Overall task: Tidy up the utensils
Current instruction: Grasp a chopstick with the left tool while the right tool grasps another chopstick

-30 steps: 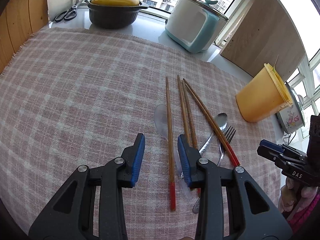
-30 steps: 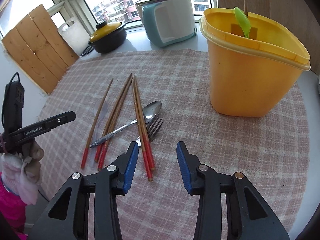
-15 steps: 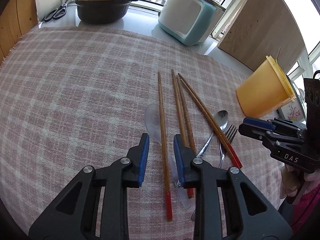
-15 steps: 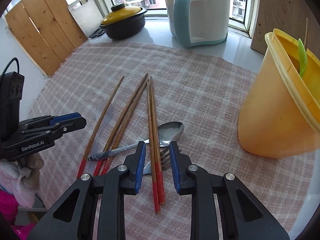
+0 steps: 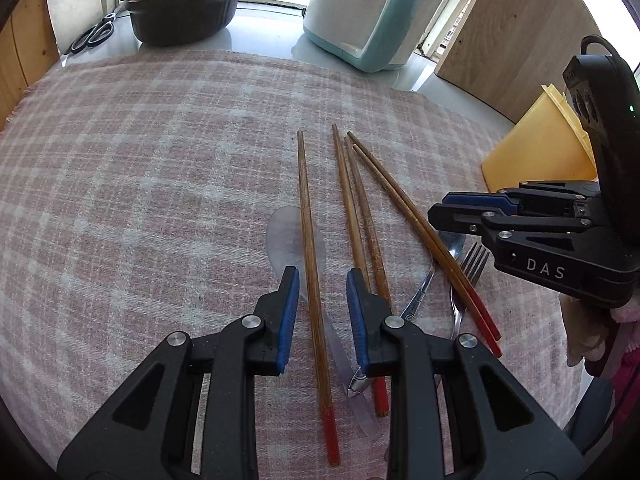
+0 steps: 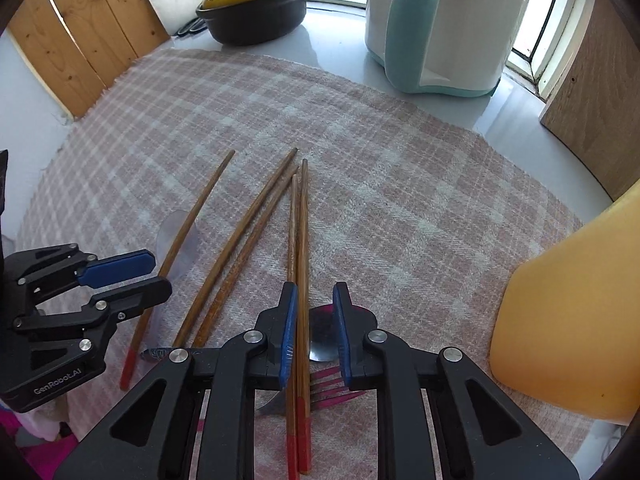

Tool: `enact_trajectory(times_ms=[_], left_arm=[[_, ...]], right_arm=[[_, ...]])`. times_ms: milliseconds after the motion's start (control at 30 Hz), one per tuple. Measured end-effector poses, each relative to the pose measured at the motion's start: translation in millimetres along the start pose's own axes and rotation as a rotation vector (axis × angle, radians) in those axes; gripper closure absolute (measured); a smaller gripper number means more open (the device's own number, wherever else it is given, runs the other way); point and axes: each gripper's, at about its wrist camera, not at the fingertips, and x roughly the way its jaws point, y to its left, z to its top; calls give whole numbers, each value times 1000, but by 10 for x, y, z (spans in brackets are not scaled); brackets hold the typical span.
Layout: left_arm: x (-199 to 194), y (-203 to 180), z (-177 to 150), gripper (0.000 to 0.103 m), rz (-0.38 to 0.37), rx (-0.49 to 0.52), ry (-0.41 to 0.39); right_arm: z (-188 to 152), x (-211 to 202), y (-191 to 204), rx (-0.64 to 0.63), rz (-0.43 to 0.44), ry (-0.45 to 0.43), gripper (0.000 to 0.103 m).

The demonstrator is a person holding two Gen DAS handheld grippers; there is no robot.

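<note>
I'm at the grasp step on both sides. My left gripper (image 5: 322,312) straddles the lone red-tipped chopstick (image 5: 310,240) — its jaws narrowed to a slim gap, pads not yet pressing the wood. My right gripper (image 6: 314,330) has just been closing around the paired chopsticks (image 6: 301,240); the inner pad sits against them, the other pad stands clear (so nothing is held yet).

Under that pair lie the metal spoon (image 6: 322,336) and fork (image 6: 328,390), and between the two grippers a second pair (image 6: 236,256). Further right stands the yellow bin (image 6: 568,320), the likely destination.

Next, I judge, both grippers must pinch fully, then lift straight up — without dragging the neighbouring cutlery along.
</note>
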Motion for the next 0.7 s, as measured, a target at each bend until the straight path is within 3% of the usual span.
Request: enact_trajectory(times_ms=[700], left_arm=[[95,102,58,94,33,-7,16]], right_arm=[[189,237,158,-109,-33,105,89]])
